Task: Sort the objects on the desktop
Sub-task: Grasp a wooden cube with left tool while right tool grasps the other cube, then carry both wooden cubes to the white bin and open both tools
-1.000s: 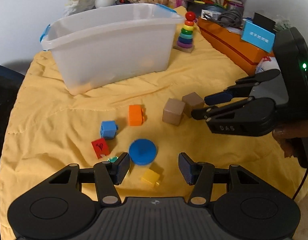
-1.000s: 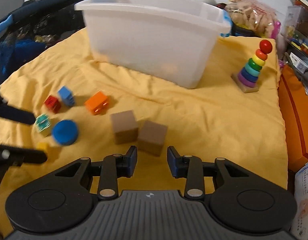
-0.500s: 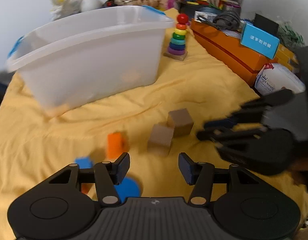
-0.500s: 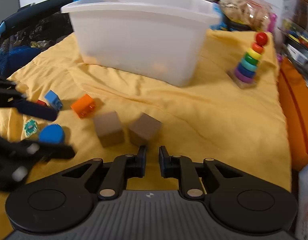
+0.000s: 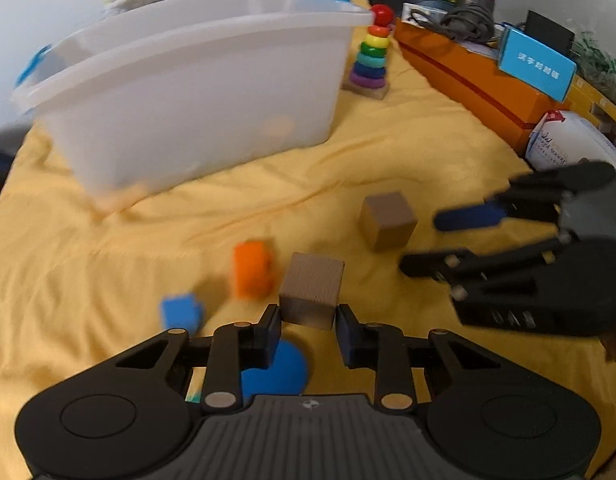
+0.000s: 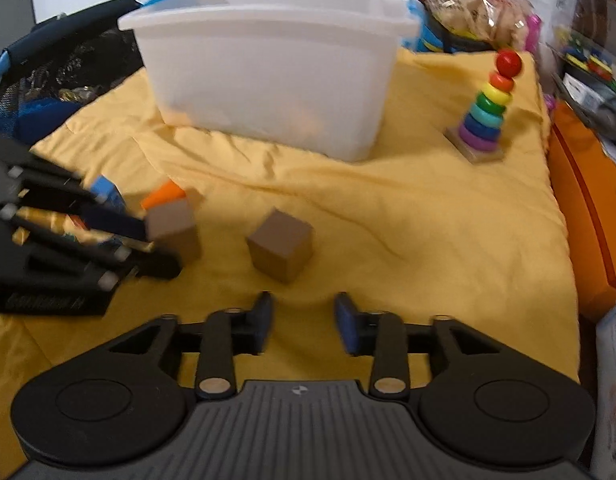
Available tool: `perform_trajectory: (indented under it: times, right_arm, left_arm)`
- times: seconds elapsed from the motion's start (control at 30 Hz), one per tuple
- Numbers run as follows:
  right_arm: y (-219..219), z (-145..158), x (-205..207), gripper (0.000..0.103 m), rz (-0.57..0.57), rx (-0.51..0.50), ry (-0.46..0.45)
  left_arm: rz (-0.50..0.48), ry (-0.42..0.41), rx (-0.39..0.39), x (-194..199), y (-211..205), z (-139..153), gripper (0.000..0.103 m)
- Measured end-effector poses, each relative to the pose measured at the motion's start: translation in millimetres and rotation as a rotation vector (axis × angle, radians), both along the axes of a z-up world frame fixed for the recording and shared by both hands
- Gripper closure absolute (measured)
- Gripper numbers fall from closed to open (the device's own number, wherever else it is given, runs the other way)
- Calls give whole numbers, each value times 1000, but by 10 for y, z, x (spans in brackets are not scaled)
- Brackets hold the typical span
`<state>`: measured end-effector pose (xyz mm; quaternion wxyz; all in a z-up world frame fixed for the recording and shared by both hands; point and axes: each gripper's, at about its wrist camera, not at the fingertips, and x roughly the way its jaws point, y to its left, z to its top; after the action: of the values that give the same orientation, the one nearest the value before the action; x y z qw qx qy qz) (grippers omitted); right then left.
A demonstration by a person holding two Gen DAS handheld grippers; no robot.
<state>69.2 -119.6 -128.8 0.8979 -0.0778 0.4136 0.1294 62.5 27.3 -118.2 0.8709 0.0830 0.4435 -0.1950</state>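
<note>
Our left gripper (image 5: 308, 322) has its jaws closed against the sides of a wooden cube (image 5: 311, 295), which sits between the blue pads. In the right wrist view the same cube (image 6: 173, 227) appears lifted a little above the yellow cloth (image 6: 428, 220), with the left gripper (image 6: 148, 246) reaching in from nine o'clock.

Our right gripper (image 6: 303, 322) hangs over the cloth with its jaws wide and nothing between them. A second wooden cube (image 6: 281, 245) rests on the cloth just ahead of it, at twelve o'clock. In the left wrist view that cube (image 5: 387, 221) lies at one o'clock, near the right gripper (image 5: 436, 240).

At eleven o'clock from the held cube lie an orange block (image 5: 252, 274) and a blue block (image 5: 181, 314); a blue disc (image 5: 282, 370) shows under the left jaws. The white bin (image 5: 196, 92) stands farther back at twelve o'clock, with a rainbow ring stacker (image 5: 371, 58) to its right.
</note>
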Motion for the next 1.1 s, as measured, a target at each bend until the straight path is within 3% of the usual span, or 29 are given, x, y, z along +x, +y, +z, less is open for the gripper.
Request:
perform_trajectory:
  times: [0.1, 0.2, 0.27, 0.33, 0.67, 0.87, 1.1]
  right_arm:
    - [149, -1, 76, 53, 33, 12, -9]
    - [292, -69, 174, 52, 27, -47, -18]
    - [313, -86, 199, 57, 24, -51, -33]
    - [316, -95, 224, 70, 40, -55, -38]
    - [152, -102, 48, 70, 10, -17, -10]
    - [203, 92, 71, 71, 33, -29, -9]
    - [281, 788, 203, 70, 70, -21, -185]
  left_arm:
    - [28, 8, 6, -72, 65, -50, 70]
    - [39, 1, 8, -66, 52, -87, 69]
    - [51, -7, 0, -33, 42, -86, 69]
    - [62, -13, -6, -5, 31, -105, 69]
    - [35, -15, -49, -6, 25, -62, 69]
    - [4, -104, -37, -40, 32, 368, 69]
    - [75, -280, -55, 316, 283, 1135, 69]
